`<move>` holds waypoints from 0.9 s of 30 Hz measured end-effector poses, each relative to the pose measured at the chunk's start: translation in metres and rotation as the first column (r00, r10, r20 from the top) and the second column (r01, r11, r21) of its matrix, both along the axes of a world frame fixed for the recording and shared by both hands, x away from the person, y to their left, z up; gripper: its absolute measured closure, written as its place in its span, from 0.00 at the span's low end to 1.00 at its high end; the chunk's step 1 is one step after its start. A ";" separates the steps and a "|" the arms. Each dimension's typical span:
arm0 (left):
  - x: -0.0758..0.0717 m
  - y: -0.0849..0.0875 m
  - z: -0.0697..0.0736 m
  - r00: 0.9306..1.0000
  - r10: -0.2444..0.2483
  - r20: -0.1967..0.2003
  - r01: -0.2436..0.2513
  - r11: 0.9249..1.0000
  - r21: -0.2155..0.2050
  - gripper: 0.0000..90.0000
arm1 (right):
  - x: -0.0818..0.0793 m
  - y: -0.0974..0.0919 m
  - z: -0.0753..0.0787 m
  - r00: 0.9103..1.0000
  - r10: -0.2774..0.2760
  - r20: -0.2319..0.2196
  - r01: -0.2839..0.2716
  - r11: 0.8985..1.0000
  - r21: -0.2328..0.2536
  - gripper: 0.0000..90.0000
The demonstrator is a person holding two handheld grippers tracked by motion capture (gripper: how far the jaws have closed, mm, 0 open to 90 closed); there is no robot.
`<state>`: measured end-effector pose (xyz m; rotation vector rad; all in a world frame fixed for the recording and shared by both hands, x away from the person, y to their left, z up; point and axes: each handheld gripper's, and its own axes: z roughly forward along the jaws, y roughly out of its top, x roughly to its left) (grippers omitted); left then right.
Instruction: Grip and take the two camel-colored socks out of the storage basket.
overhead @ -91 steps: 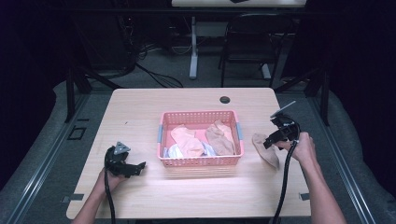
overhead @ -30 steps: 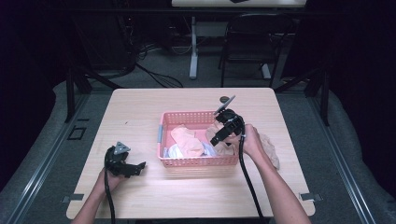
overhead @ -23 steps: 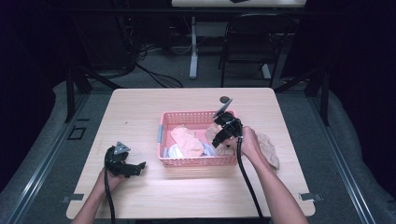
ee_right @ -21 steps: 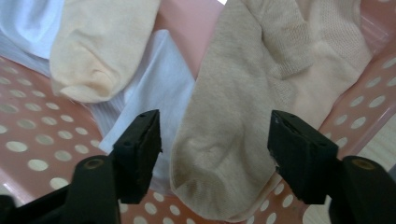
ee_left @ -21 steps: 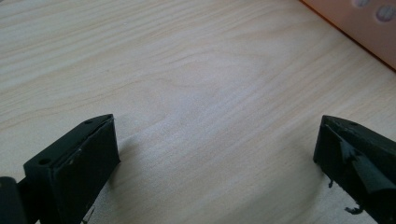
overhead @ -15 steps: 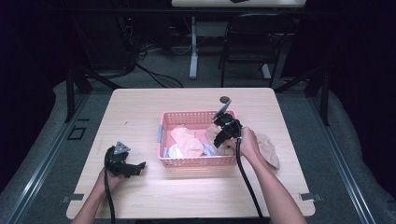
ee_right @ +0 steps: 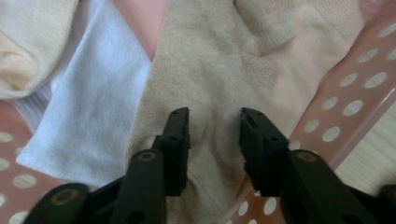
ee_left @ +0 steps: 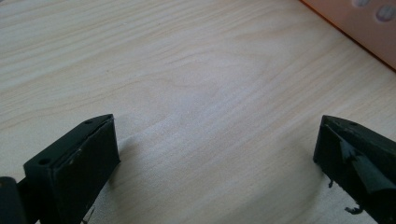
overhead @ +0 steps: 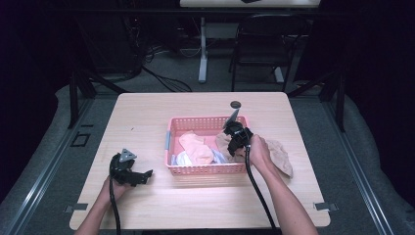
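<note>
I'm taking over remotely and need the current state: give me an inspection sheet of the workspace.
Surface: light wooden table, black round fitting near its far edge.
Job's things: pink perforated basket at centre, holding a tan sock, a white cloth and a peach sock; another tan sock lies on the table right of the basket.
Clutter: nothing seen.
Grippers: left gripper open, low over bare wood left of the basket; right gripper inside the basket, jaws partly open astride the tan sock, not yet closed on it.
Cables: one trails from each gripper toward the person.
Surroundings: dark room, chair, floor cables.
</note>
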<state>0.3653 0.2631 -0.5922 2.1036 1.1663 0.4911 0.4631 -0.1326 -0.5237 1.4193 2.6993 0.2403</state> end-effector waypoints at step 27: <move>0.000 0.000 0.000 1.000 0.001 -0.001 -0.001 1.000 -0.002 0.00 | -0.006 -0.006 0.036 0.999 0.027 -0.017 -0.026 0.998 0.055 0.97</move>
